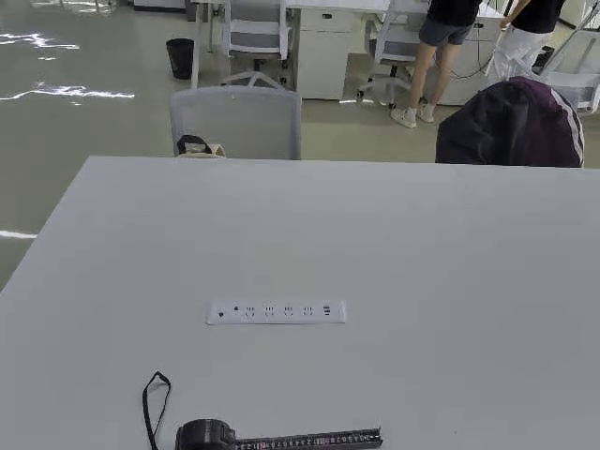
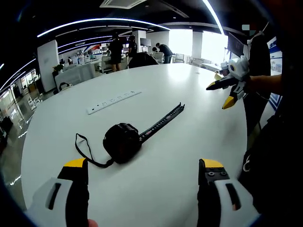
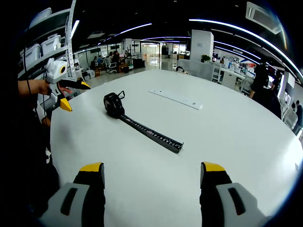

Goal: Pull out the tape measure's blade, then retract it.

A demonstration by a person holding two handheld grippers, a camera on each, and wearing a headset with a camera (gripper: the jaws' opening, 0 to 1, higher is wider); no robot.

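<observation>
tape measure (image 1: 206, 435), blade (image 1: 309, 440) out | power strip (image 1: 277, 311) beyond | bag (image 1: 193, 145) on chair (image 1: 236, 122), perhaps

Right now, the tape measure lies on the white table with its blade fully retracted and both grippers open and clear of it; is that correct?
Not quite: the blade is pulled out, lying flat on the table, as the right gripper view shows. The rest holds: the left gripper and right gripper are open and clear of the tape measure.

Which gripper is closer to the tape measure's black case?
The left gripper: the case lies just ahead of its open jaws, while the right gripper faces the blade tip.
</observation>
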